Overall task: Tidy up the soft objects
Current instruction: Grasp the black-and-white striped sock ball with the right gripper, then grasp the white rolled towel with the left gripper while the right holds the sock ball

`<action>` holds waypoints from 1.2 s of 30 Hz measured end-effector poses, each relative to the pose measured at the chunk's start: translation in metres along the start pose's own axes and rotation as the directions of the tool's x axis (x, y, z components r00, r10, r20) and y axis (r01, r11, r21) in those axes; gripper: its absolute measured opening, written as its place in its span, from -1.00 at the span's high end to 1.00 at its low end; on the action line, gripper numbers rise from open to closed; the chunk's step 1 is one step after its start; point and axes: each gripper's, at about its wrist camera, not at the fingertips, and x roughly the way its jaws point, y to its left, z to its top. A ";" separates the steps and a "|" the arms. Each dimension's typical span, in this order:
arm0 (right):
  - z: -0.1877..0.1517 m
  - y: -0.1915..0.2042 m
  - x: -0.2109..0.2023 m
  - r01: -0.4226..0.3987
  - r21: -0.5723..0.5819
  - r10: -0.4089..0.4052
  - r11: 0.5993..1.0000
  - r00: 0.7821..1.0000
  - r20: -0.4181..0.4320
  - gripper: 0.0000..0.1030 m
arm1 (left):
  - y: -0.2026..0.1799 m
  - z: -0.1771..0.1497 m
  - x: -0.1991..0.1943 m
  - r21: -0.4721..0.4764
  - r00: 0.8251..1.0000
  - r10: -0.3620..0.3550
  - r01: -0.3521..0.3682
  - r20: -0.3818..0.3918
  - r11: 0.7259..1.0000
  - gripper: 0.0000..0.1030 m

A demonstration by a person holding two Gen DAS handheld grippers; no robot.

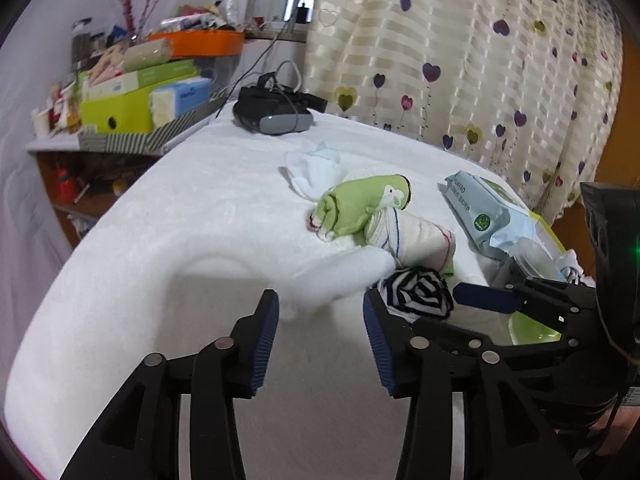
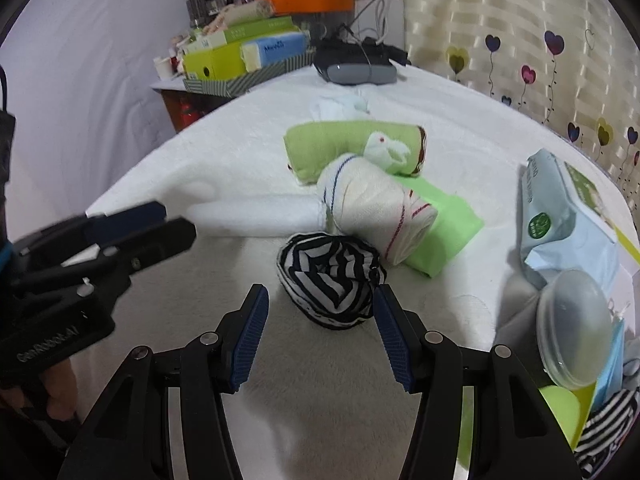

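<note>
I have my right gripper [image 2: 320,336] lowered over the white fleecy bed cover [image 2: 160,168], its blue ribbed pads spread wide with nothing between them, lined up on the black-and-white striped rolled cloth bundle [image 2: 330,280] that sits just past the fingertips, the right pad almost at its edge. My left gripper [image 1: 320,334] is also parted and empty, hanging above bare cover to the left of the same bundle; its jaws grip nothing. I judge the step in hand to be the approach to a pick: the striped bundle is the nearest loose soft thing. Behind it, touching one another, lie a cream rolled towel with blue and red stripes [image 2: 376,208], a light green rolled cloth with a white rabbit patch [image 2: 336,144] and a flat bright green folded cloth [image 2: 444,224]; a small white crumpled cloth [image 2: 340,106] lies farther back. At the right, a pale blue wipes packet [image 2: 560,216] leans by a yellow-green bin [image 2: 560,404] that already holds striped fabric. Next I should push forward, straddle the bundle, close gently and carry it there.
</note>
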 end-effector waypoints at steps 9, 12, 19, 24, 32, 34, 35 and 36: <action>0.005 0.003 0.019 0.046 -0.006 -0.046 0.999 0.999 -0.029 -0.08 | 0.005 0.012 0.029 0.055 0.999 0.009 -0.007 -0.033 0.998 0.10; 0.006 -0.002 0.023 0.047 0.023 -0.046 0.999 0.998 -0.043 -0.08 | 0.006 0.013 0.034 0.054 0.999 0.006 -0.004 -0.042 0.999 0.10; 0.006 -0.008 0.017 0.038 0.041 -0.037 0.998 0.999 -0.029 0.57 | 0.006 0.017 0.039 0.070 0.999 -0.004 0.007 -0.043 0.998 0.10; 0.004 -0.015 -0.003 0.023 0.069 -0.024 0.997 1.000 0.016 0.62 | 0.003 0.013 0.045 0.074 0.995 -0.047 0.054 -0.083 0.996 0.08; 0.003 -0.018 -0.026 -0.006 0.086 -0.001 0.996 0.997 0.074 0.62 | -0.014 0.008 0.041 0.130 0.989 -0.111 0.124 -0.101 0.984 0.00; 0.004 -0.020 -0.029 -0.012 0.089 0.005 0.996 0.997 0.080 0.62 | -0.016 0.009 0.046 0.147 0.991 -0.072 0.088 -0.109 0.985 0.00; 0.004 -0.021 -0.030 -0.014 0.092 0.006 0.996 0.996 0.083 0.62 | -0.018 0.009 0.049 0.159 0.992 -0.055 0.072 -0.111 0.985 0.00; 0.004 -0.022 -0.031 -0.014 0.094 0.006 0.995 0.996 0.086 0.62 | -0.019 0.008 0.051 0.174 0.993 -0.043 0.062 -0.114 0.983 0.00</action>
